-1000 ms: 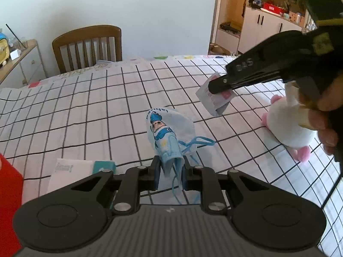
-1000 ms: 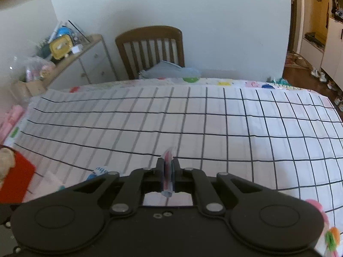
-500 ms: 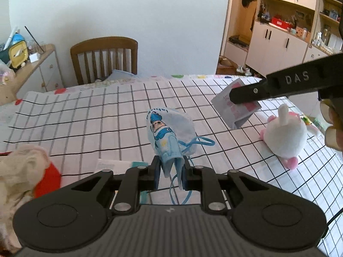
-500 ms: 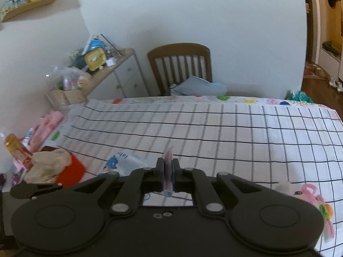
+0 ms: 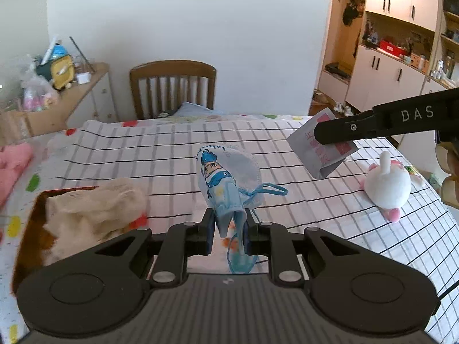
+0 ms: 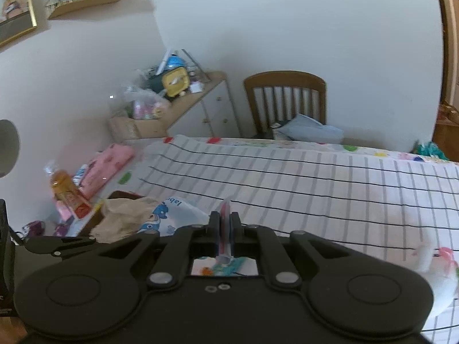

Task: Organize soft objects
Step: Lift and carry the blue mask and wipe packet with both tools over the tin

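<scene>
In the left wrist view the left gripper (image 5: 228, 230), black with two narrow fingers, sits at the lower centre of the frame and is clamped on the lower edge of a pale blue child's face mask printed with a cartoon figure (image 5: 222, 180); the mask rises above the jaws into the middle of the picture and its blue ear loops (image 5: 268, 190) dangle to the right and down behind the fingers. At the right edge, the right gripper (image 5: 332, 136) reaches in from the side, its black fingers pressed together on a small white packet with red print (image 5: 321, 150), which hangs in the air above the white tablecloth with a black grid (image 5: 143, 154). A person's fingertips (image 5: 447, 169) show at the far right edge. On the cloth below the packet lies a white plush rabbit with pink feet (image 5: 385, 183), at the right middle of the frame. At the lower left a red box (image 5: 28, 229) holds a crumpled beige cloth (image 5: 94, 206). A brown wooden chair (image 5: 172, 86) stands beyond the table at upper centre. In the right wrist view the same packet (image 6: 225, 229) appears edge-on, thin and upright between the nearly touching jaws at lower centre, and the mask (image 6: 166, 218) shows just left of them, beside the beige cloth (image 6: 123, 218).
</scene>
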Action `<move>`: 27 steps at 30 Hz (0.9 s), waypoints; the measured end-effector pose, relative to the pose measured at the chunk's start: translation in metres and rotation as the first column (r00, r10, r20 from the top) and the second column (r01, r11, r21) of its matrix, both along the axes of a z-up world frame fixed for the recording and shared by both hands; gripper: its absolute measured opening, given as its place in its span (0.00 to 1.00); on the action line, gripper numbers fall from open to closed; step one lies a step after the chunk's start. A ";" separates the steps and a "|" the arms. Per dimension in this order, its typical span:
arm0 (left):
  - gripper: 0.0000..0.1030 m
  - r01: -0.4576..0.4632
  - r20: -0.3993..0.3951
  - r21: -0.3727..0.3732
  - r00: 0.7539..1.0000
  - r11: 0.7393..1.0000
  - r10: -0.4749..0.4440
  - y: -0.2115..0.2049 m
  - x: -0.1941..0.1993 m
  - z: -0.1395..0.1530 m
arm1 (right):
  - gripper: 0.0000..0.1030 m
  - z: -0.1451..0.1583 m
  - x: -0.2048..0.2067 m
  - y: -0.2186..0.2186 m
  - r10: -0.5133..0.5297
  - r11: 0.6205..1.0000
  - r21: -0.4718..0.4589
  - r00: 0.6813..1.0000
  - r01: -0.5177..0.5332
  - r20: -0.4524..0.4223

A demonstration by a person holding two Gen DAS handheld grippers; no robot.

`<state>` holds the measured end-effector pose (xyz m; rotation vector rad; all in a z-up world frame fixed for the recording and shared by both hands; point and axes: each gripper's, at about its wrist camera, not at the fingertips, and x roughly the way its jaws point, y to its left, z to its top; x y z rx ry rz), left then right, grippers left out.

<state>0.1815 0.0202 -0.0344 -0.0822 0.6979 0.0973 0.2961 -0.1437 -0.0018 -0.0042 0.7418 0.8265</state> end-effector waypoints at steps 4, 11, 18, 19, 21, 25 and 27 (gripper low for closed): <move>0.18 -0.029 0.005 0.004 1.000 1.000 0.029 0.021 -0.019 0.007 | 0.06 0.004 -0.014 0.022 0.029 1.000 0.012 1.000 -0.029 -0.005; 0.18 -0.079 -0.004 0.010 0.997 0.997 0.079 0.063 -0.048 0.011 | 0.06 0.007 -0.036 0.066 0.082 0.996 0.024 0.996 -0.082 -0.019; 0.18 -0.120 -0.029 0.020 0.992 0.993 0.121 0.104 -0.070 0.005 | 0.06 0.003 -0.051 0.108 0.111 0.993 0.032 0.993 -0.109 -0.047; 0.18 -0.125 -0.033 0.024 0.992 0.992 0.125 0.108 -0.072 0.004 | 0.06 0.002 -0.053 0.113 0.113 0.993 0.034 0.992 -0.112 -0.053; 0.18 -0.135 -0.041 0.029 0.990 0.990 0.136 0.119 -0.075 0.001 | 0.06 0.000 -0.056 0.126 0.118 0.993 0.035 0.991 -0.116 -0.060; 0.18 -0.159 -0.058 0.042 0.985 0.986 0.161 0.141 -0.080 -0.006 | 0.06 -0.009 -0.058 0.146 0.122 0.992 0.042 0.988 -0.119 -0.094; 0.18 -0.166 -0.076 0.045 0.983 0.985 0.169 0.151 -0.080 -0.012 | 0.06 -0.014 -0.059 0.155 0.127 0.992 0.041 0.986 -0.123 -0.108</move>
